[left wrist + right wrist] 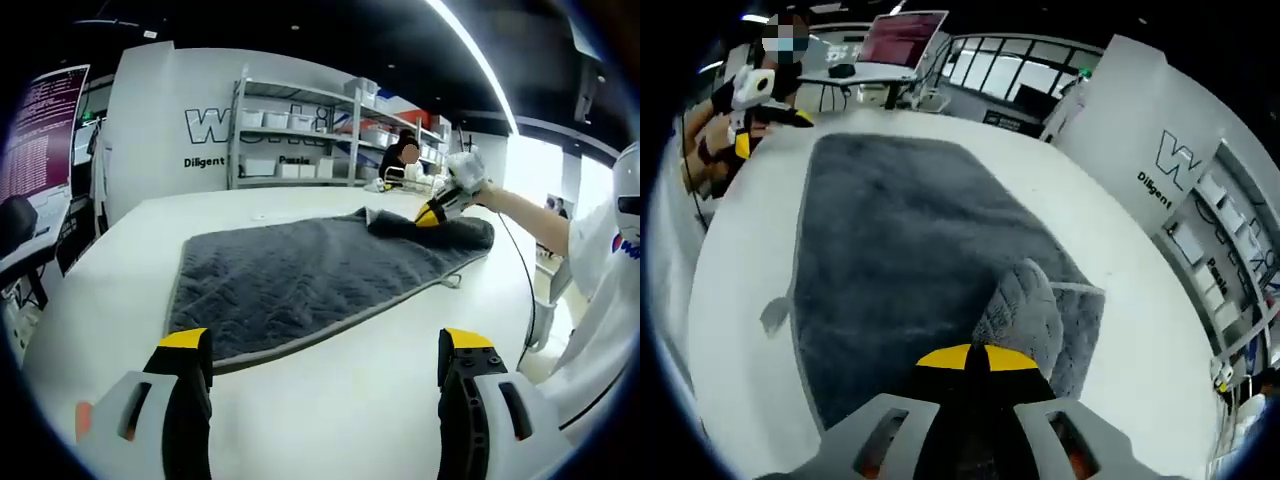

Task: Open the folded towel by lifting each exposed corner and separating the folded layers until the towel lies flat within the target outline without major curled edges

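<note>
A dark grey quilted towel (300,275) lies spread on the white table (350,400), with one far corner still folded over. My left gripper (327,345) hovers open above the table, short of the towel's near edge, nothing between its jaws. In the left gripper view, my right gripper (432,213) is pinched on the bunched corner at the far right. In the right gripper view, the towel (900,250) stretches ahead and the right gripper (970,358) is shut on the raised fold (1025,310). The left gripper (750,110) shows at the far end, held in a hand.
Metal shelves (300,130) with white bins stand behind the table, with a person seated beyond them. A monitor (40,130) stands at the left, and a laptop (902,40) sits on a far desk. A small grey loop (775,315) sticks out from the towel's edge.
</note>
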The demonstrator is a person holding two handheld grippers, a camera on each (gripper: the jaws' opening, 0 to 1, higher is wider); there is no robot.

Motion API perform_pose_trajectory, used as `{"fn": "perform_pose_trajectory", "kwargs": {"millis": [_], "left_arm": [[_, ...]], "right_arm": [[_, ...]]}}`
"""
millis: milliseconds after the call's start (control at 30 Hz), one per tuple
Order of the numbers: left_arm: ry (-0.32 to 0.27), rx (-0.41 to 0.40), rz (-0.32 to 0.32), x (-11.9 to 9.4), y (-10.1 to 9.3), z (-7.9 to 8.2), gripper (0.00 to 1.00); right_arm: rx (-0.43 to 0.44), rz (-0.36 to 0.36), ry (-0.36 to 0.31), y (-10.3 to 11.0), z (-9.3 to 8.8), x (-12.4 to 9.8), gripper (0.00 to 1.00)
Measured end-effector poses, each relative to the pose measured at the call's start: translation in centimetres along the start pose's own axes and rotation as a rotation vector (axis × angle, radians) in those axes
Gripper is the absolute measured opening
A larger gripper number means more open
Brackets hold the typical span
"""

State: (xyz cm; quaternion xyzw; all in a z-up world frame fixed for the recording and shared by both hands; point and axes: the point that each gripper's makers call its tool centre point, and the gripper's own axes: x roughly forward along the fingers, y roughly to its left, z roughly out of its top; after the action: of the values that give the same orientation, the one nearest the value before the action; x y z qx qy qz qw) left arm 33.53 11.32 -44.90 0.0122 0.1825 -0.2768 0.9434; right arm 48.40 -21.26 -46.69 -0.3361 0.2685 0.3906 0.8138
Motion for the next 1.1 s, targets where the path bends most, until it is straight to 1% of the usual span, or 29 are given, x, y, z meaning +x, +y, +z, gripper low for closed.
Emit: {"fn": "perform_pose_trajectory", "kwargs": {"millis": [33, 100, 200, 300, 367, 533, 633, 733, 800, 833, 933, 1000, 1033, 1100], "left_arm": [[0.003, 0.002, -0.001, 0.0, -0.1, 0.0, 0.92], [0.007, 0.007, -0.003, 0.1, -0.2, -0.1, 0.92], [0.009, 0.007, -0.004, 0.1, -0.2, -0.2, 0.92], [0.006, 0.004, 0.001, 0.0, -0.1, -0.1, 0.92], [0.003, 0.003, 0.002, 0.0, -0.1, -0.1, 0.92], [0.005, 0.003, -0.002, 0.2, -0.2, -0.2, 0.92], [0.007, 0.003, -0.007, 0.2, -0.3, -0.2, 0.92], [0.006, 0.005, -0.011, 0.2, -0.3, -0.2, 0.92], [0.001, 0.004, -0.012, 0.2, -0.3, -0.2, 0.92], [0.002, 0.002, -0.013, 0.2, -0.2, -0.3, 0.92], [0.004, -0.002, -0.012, 0.2, -0.1, -0.4, 0.92], [0.004, -0.003, -0.012, 0.2, 0.0, -0.5, 0.92], [0.003, -0.004, -0.012, 0.2, 0.0, -0.5, 0.92], [0.002, -0.003, -0.013, 0.2, 0.0, -0.4, 0.92]], "right_arm": [[0.007, 0.019, 0.003, 0.8, 0.1, 0.2, 0.0], [0.018, 0.04, 0.01, 1.6, -0.1, 0.7, 0.0], [0.032, 0.053, 0.019, 2.1, -0.5, 1.1, 0.0], [0.066, 0.082, 0.004, 2.6, -0.3, 1.1, 0.01], [0.087, 0.094, -0.005, 2.6, -0.2, 1.0, 0.01], [0.1, 0.092, -0.02, 2.4, 0.1, 0.4, 0.03], [0.122, 0.092, -0.049, 2.1, 0.7, -0.3, 0.04], [0.143, 0.072, -0.078, 1.5, 1.1, -1.0, 0.07], [0.157, 0.046, -0.09, 0.3, 1.2, -1.4, 0.09], [0.168, 0.037, -0.092, 0.3, 1.3, -1.3, 0.1], [0.224, 0.001, -0.122, -1.3, 1.5, -1.8, 0.13], [0.257, -0.02, -0.165, -2.2, 2.0, -2.4, 0.16], [0.269, -0.027, -0.183, -2.6, 2.2, -2.6, 0.19], [0.307, -0.04, -0.244, -3.5, 2.7, -3.4, 0.27]]}}
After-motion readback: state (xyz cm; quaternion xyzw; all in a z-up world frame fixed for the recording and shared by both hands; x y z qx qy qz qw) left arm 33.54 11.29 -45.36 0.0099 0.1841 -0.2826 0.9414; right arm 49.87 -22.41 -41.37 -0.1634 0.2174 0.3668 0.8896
